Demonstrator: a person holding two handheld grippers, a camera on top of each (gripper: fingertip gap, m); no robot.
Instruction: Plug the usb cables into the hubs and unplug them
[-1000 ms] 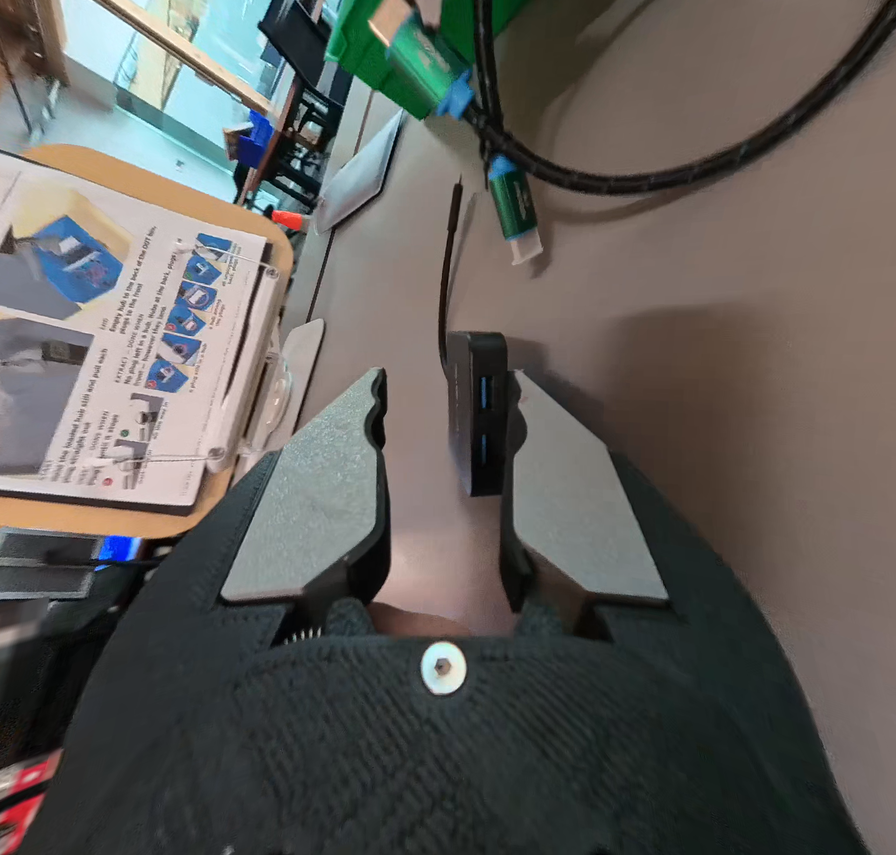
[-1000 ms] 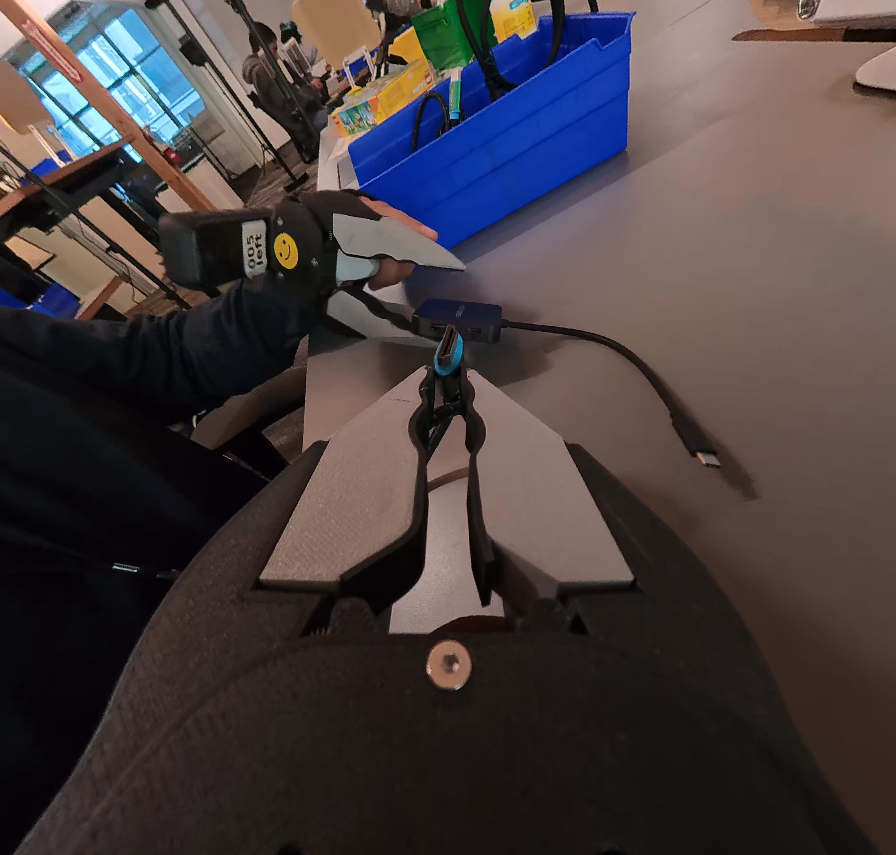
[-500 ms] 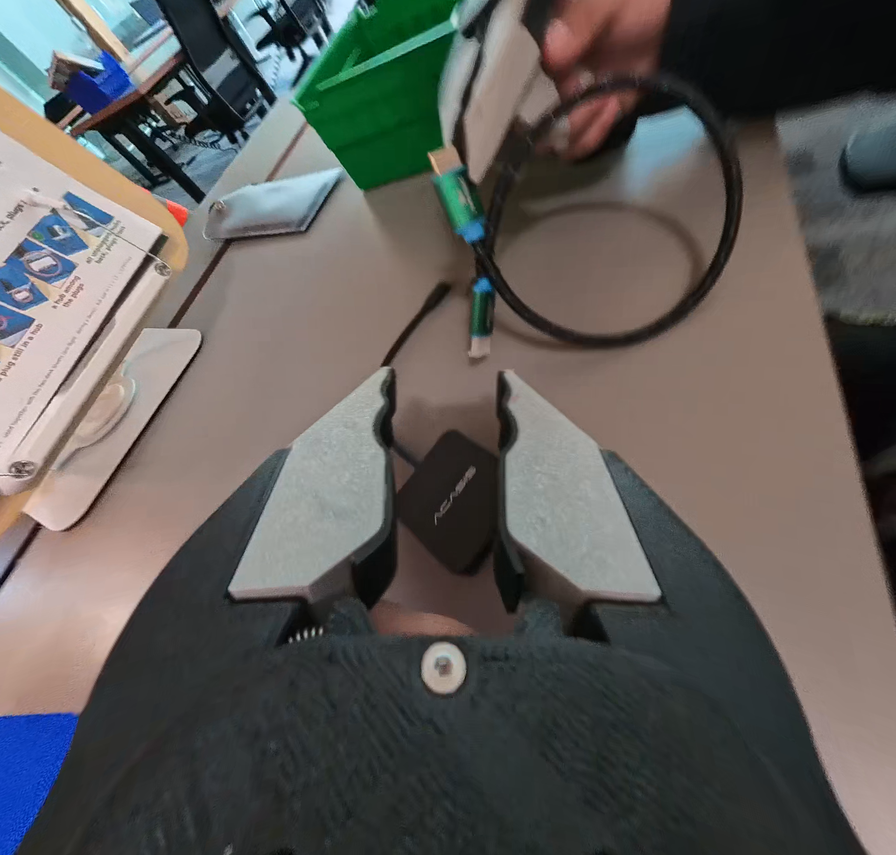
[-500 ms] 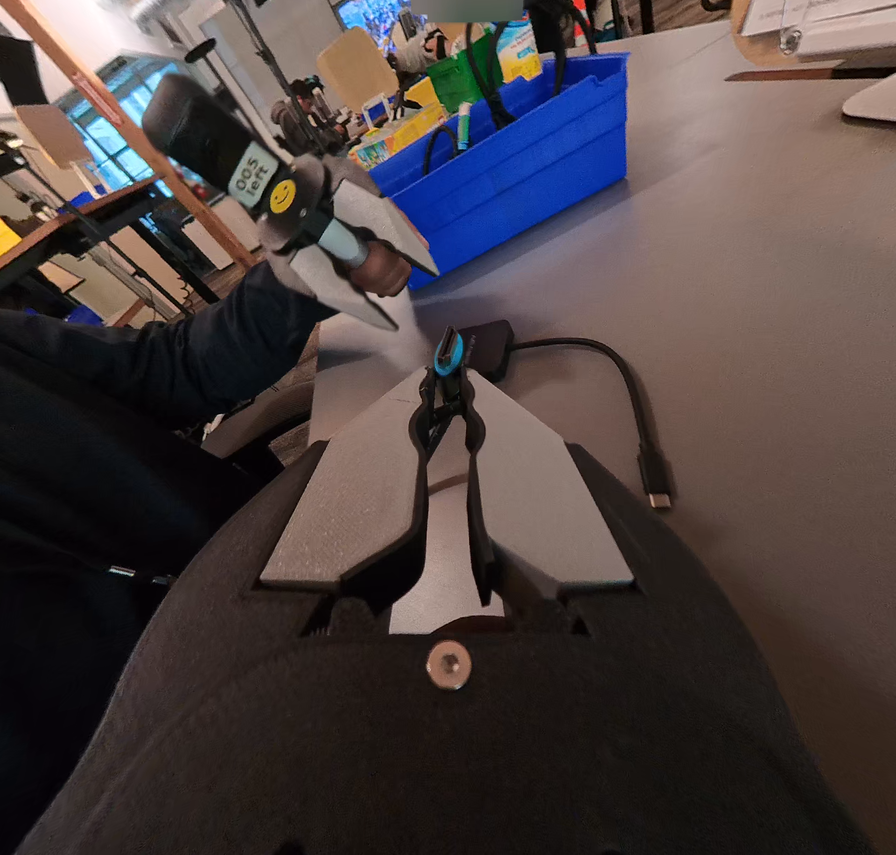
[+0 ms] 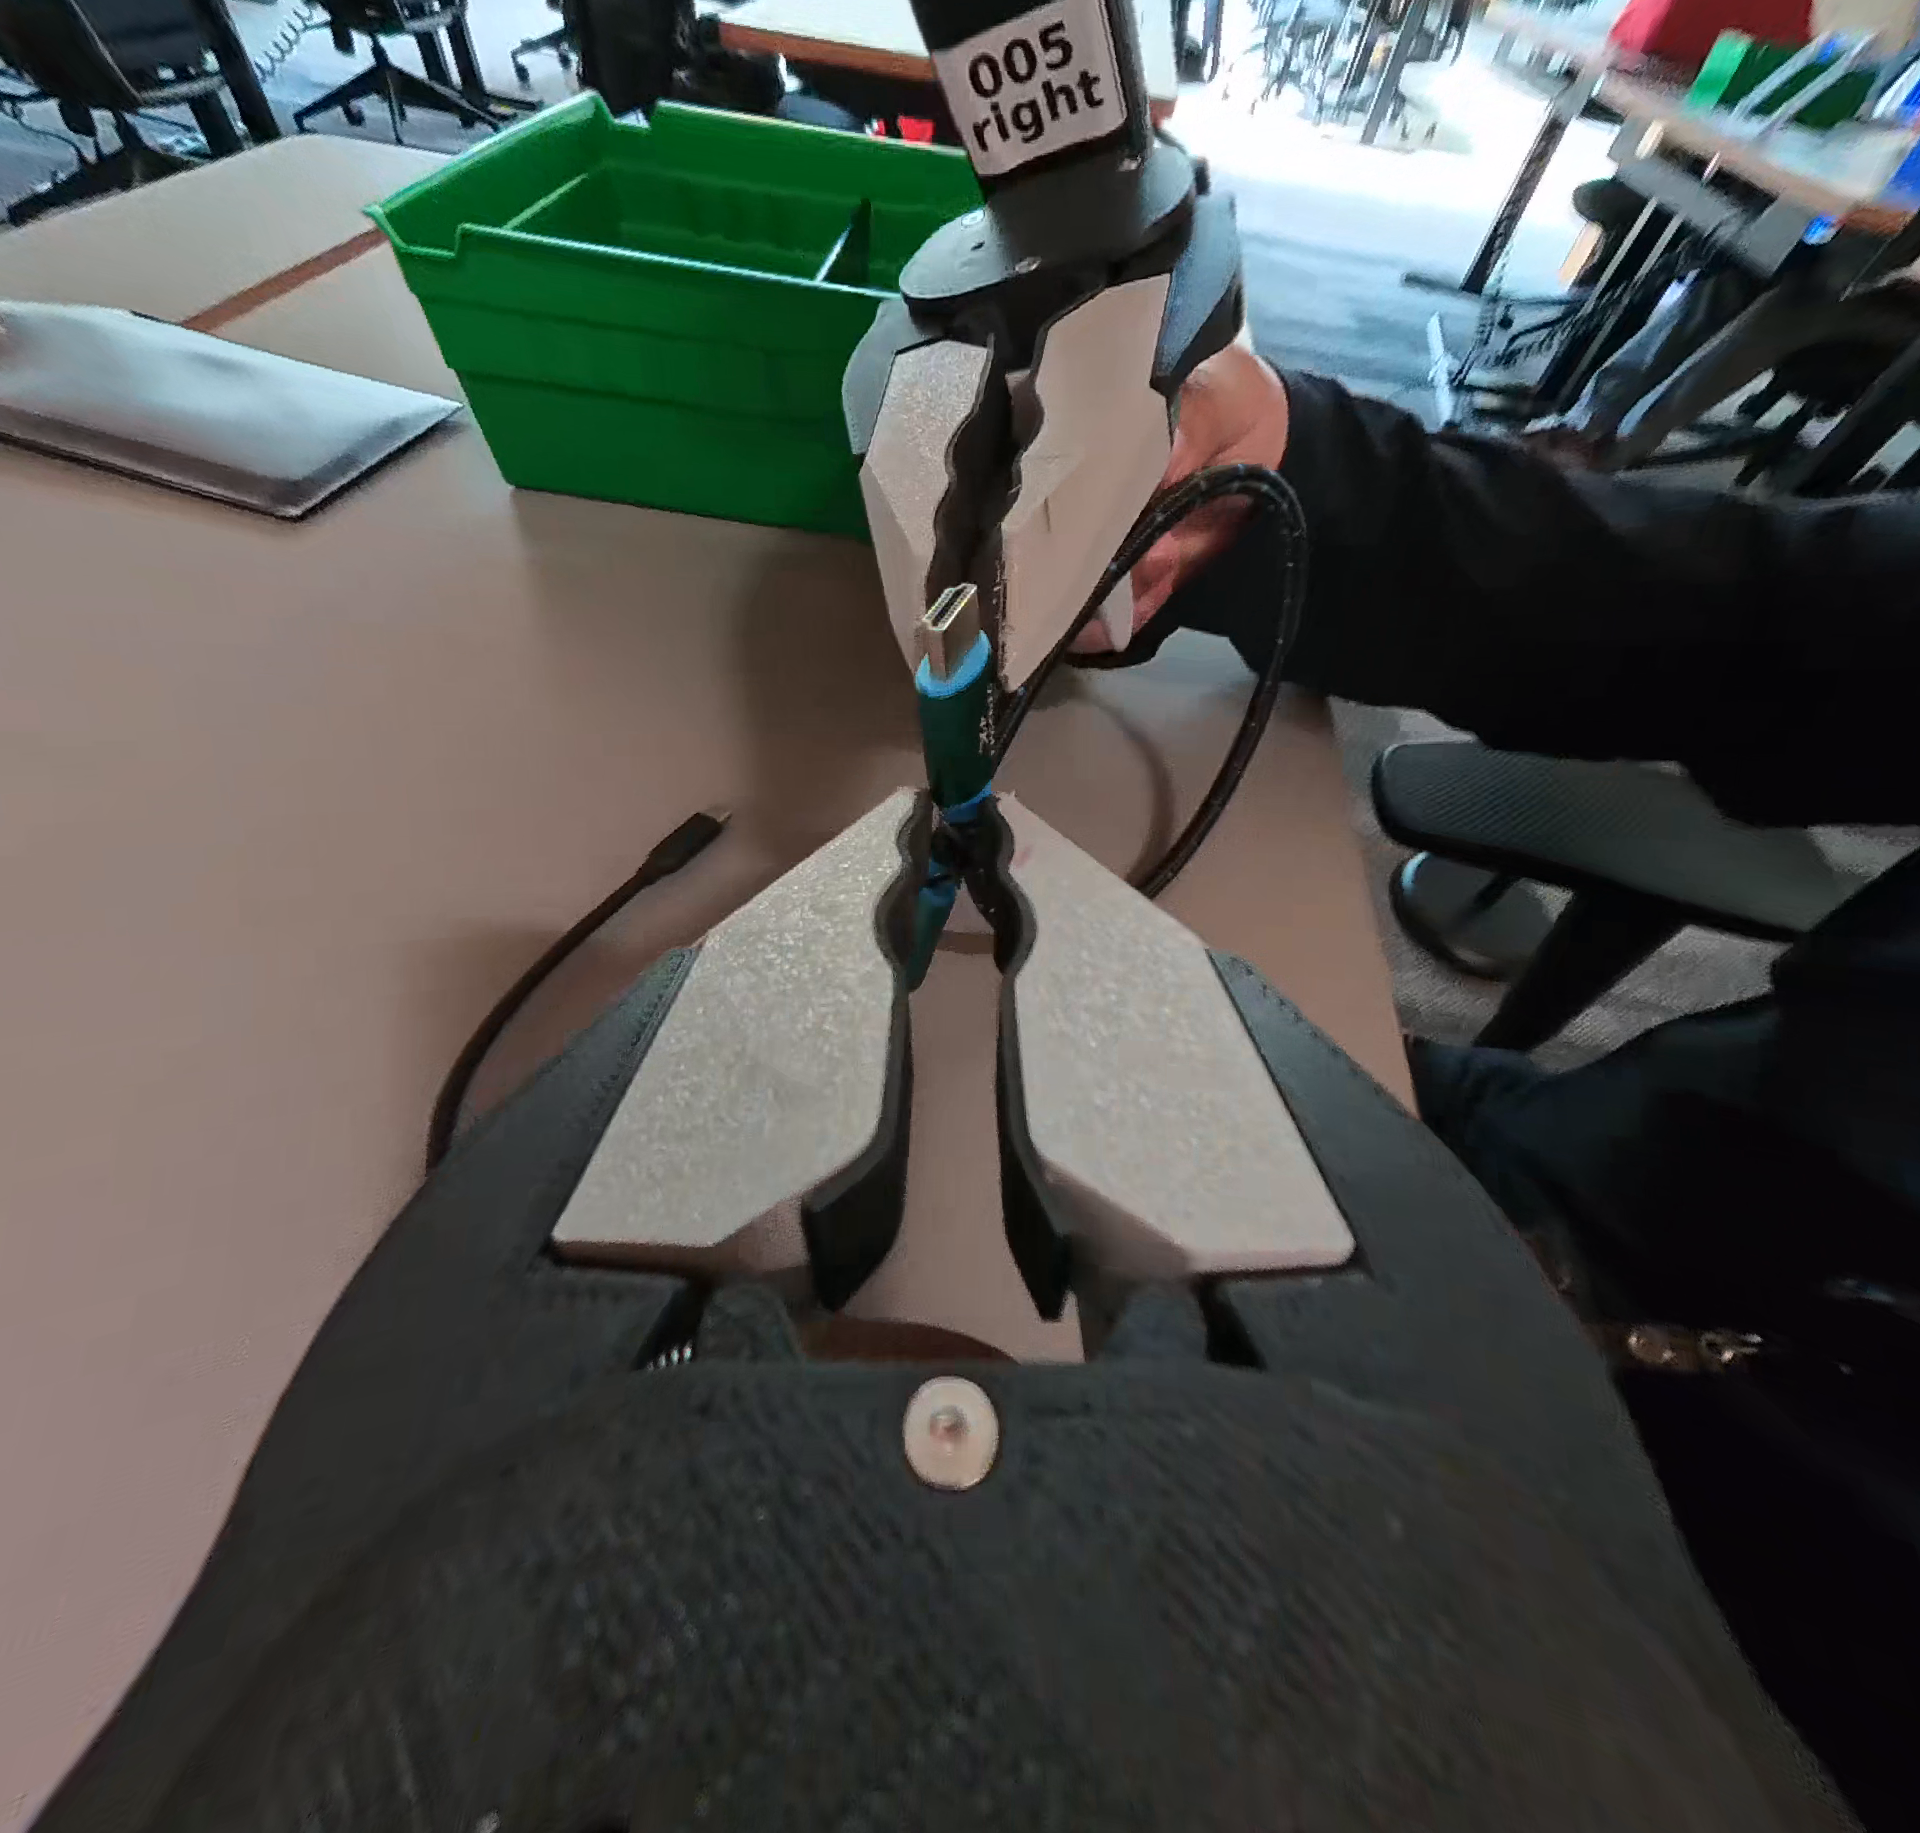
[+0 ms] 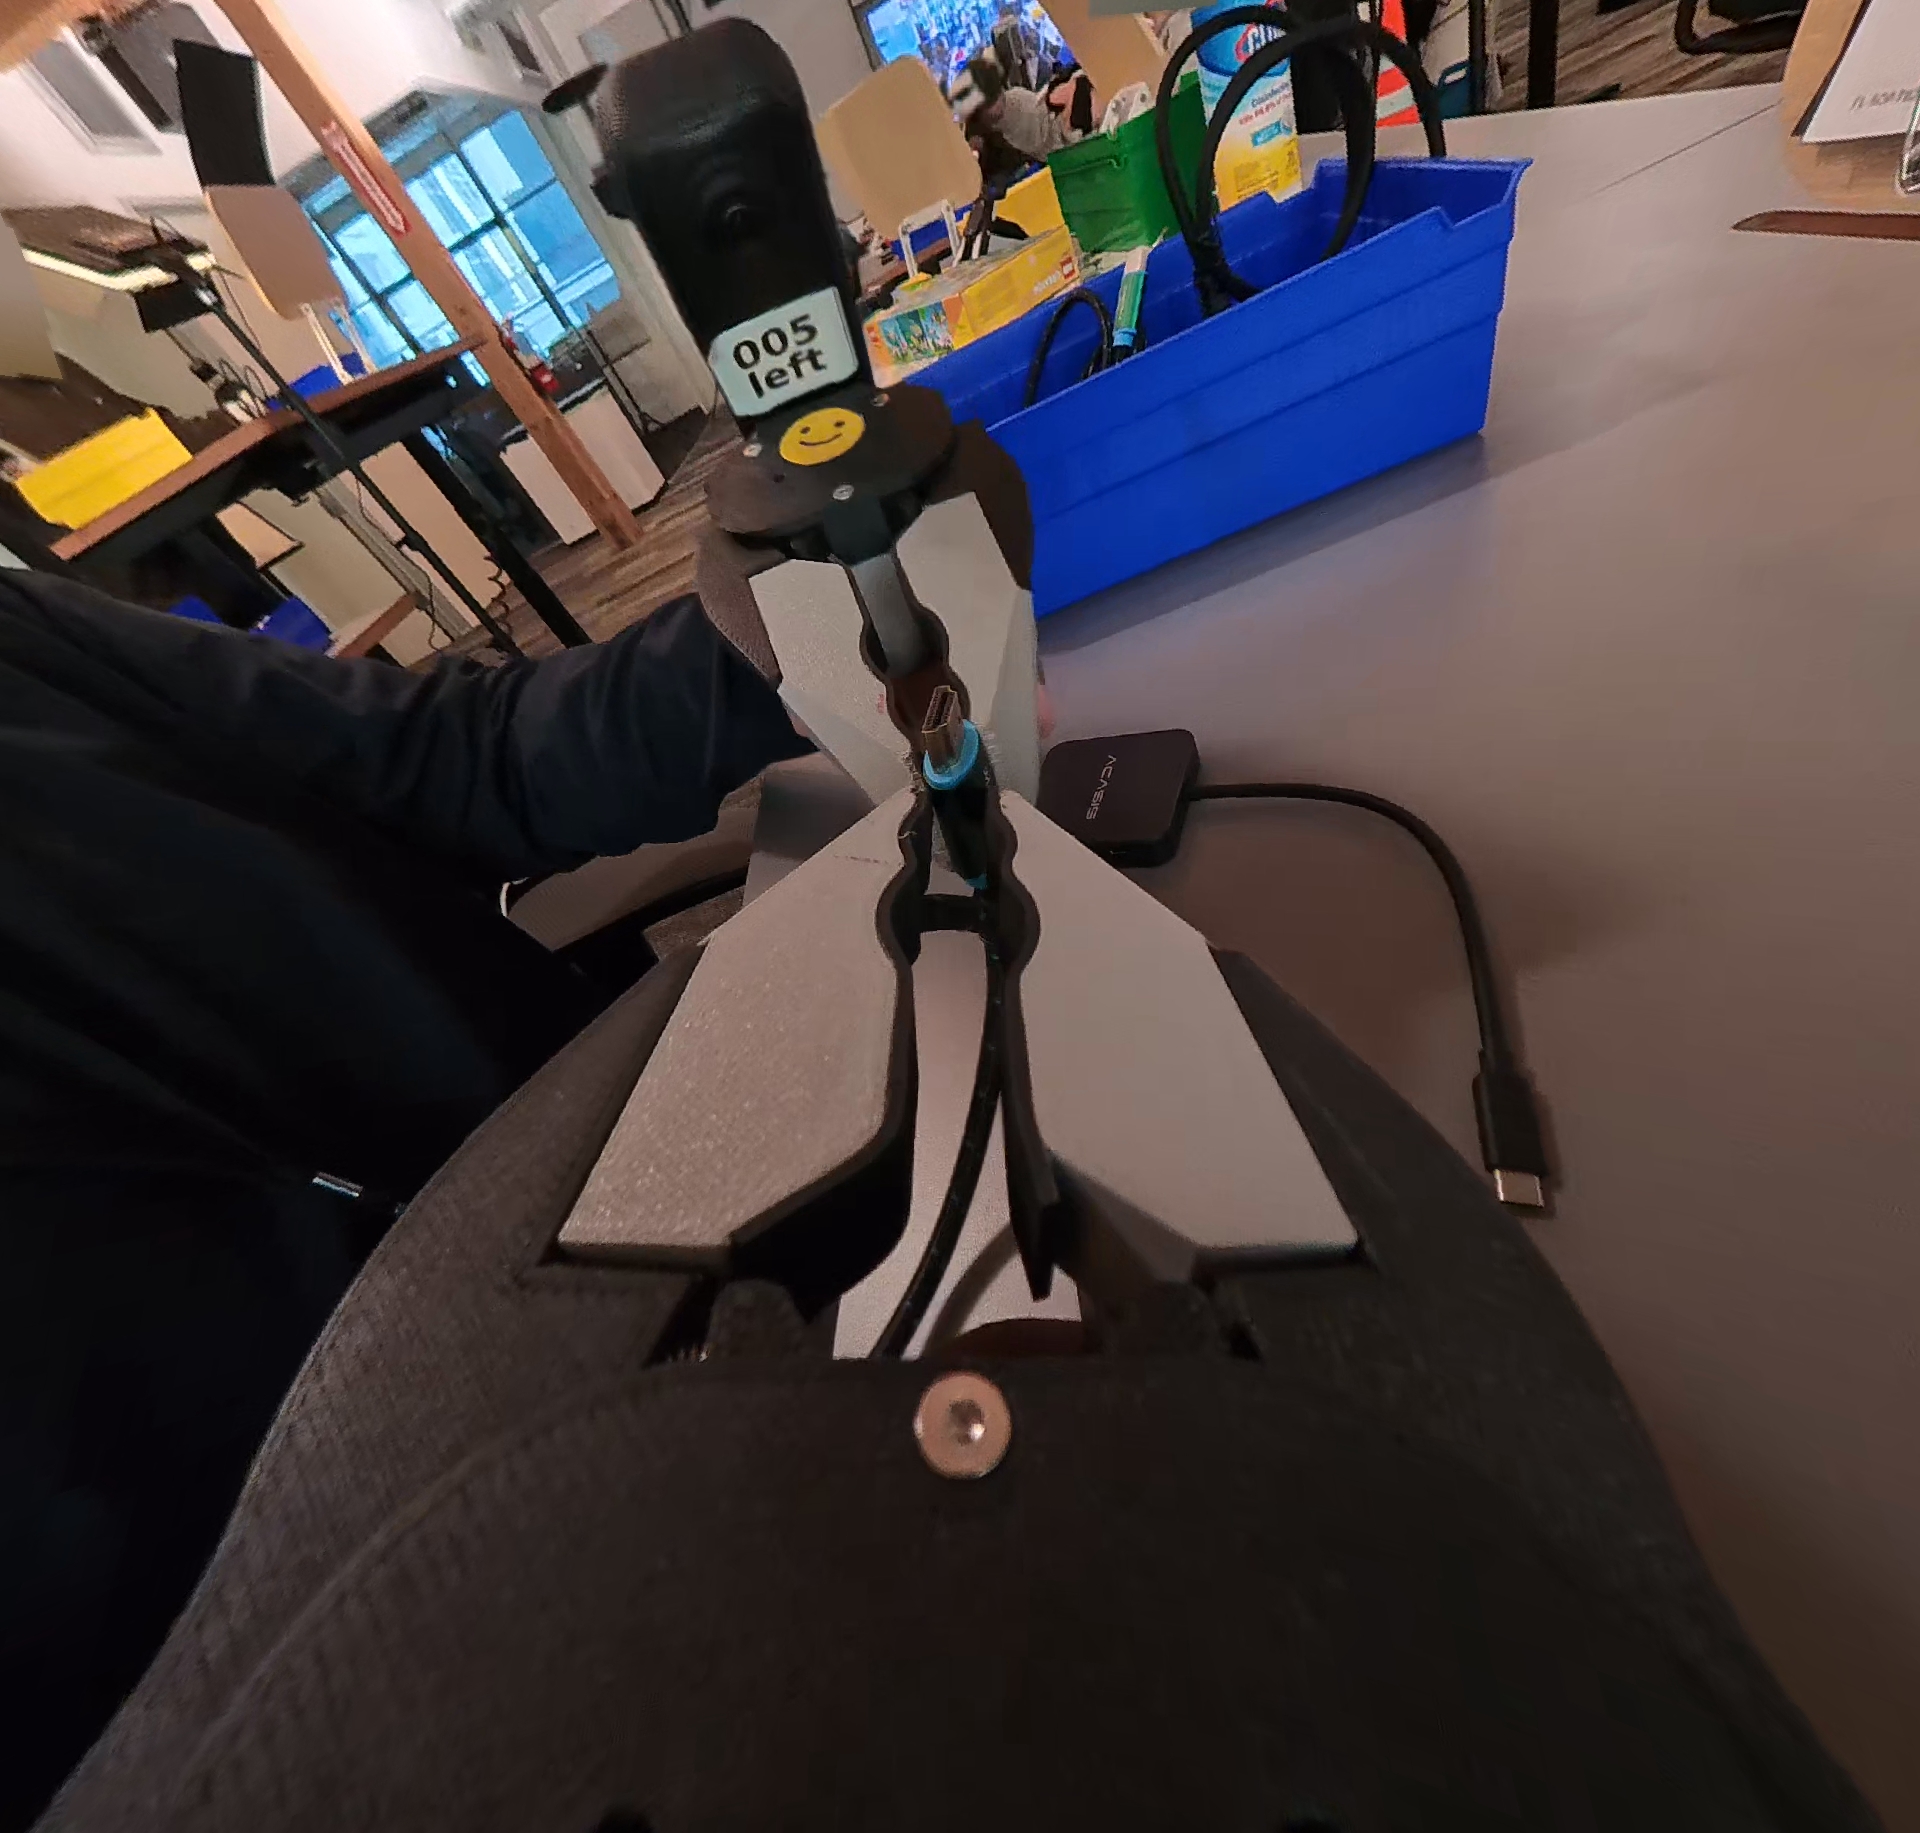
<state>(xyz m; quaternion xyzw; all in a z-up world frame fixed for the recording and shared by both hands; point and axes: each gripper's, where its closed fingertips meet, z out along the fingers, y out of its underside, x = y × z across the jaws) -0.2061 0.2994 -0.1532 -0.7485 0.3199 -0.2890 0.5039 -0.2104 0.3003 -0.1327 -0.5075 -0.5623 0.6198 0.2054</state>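
Hovering over a big tan table (image 5: 312, 744). Ahead and left of the left gripper (image 5: 956, 833): an open green bin (image 5: 644, 391), with a flat grey pouch (image 5: 208, 412) further left. Ahead and right of the right gripper (image 6: 961, 827): a blue bin (image 6: 1247, 412) with cables in it. Tip to tip and facing each other, just above the tabletop. Looping out beside the right gripper's fingers: a black braided cable (image 5: 1278, 578). Just right of the right gripper's tips: a small black hub (image 6: 1117, 796) flat on the table, its short cord (image 6: 1455, 910) curling back alongside. Right gripper pressed nearly together, pinching the body of a green plug (image 5: 956, 734) with blue collars, metal end poking up past the fingertips. Left gripper squeezed in too, nipping what looks like the same plug's lower end right at the tips.
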